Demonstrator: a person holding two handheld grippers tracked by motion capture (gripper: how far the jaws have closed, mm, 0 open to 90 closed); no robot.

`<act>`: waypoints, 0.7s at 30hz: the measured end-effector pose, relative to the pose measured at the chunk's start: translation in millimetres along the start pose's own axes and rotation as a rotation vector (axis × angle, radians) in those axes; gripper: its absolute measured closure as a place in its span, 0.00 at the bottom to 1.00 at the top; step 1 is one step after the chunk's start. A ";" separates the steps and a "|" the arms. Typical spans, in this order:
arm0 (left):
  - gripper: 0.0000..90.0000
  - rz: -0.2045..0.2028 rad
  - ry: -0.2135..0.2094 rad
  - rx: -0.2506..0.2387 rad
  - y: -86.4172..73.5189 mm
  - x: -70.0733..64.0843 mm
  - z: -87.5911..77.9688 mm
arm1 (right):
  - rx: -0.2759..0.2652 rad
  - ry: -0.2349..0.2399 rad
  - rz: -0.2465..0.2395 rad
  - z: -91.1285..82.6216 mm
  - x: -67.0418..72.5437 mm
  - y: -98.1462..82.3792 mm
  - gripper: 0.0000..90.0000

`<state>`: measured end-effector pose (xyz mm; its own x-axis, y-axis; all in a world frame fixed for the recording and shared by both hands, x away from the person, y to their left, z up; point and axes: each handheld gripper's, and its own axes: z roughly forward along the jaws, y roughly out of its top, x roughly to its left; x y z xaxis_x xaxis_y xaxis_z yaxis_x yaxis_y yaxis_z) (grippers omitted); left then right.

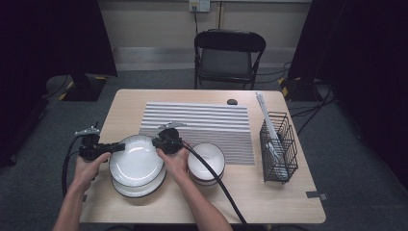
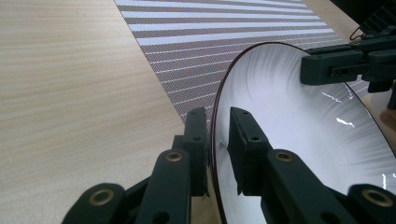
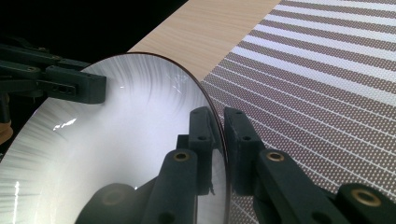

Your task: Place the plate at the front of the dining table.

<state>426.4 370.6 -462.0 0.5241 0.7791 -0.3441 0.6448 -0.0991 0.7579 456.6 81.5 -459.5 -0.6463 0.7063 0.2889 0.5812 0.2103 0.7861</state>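
Note:
A white plate with a dark rim (image 1: 137, 159) is gripped on both sides. My left gripper (image 1: 115, 148) is shut on its left rim, and in the left gripper view the jaws (image 2: 217, 126) straddle the rim of the plate (image 2: 289, 121). On the opposite rim my right gripper (image 1: 156, 143) is shut too, and its own view shows the jaws (image 3: 220, 126) pinching the plate's edge (image 3: 116, 140). A second plate (image 1: 139, 191) lies just beneath, on the table. Each gripper view shows the other gripper across the plate: the right one (image 2: 327, 65) and the left one (image 3: 79, 86).
A stack of white bowls (image 1: 207, 161) sits just right of my right hand. The striped placemat (image 1: 202, 122) covers the middle of the wooden table (image 1: 125, 106). A black wire basket (image 1: 278, 144) stands at the right, a small dark object (image 1: 232, 101) near the far edge, a folding chair (image 1: 228, 53) beyond.

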 end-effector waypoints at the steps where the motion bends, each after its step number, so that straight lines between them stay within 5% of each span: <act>1: 0.89 0.008 0.000 0.002 0.0 0.3 -0.1 | 0.000 -0.004 0.002 -0.2 0.4 -0.3 0.92; 21: 0.91 0.003 -0.007 -0.007 0.9 1.8 -0.5 | 0.026 0.021 0.064 3.1 1.2 -10.2 0.81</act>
<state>427.7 372.2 -461.6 0.5297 0.7747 -0.3454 0.6395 -0.0972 0.7626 451.4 82.3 -468.8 -0.6175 0.7043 0.3502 0.6345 0.1828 0.7510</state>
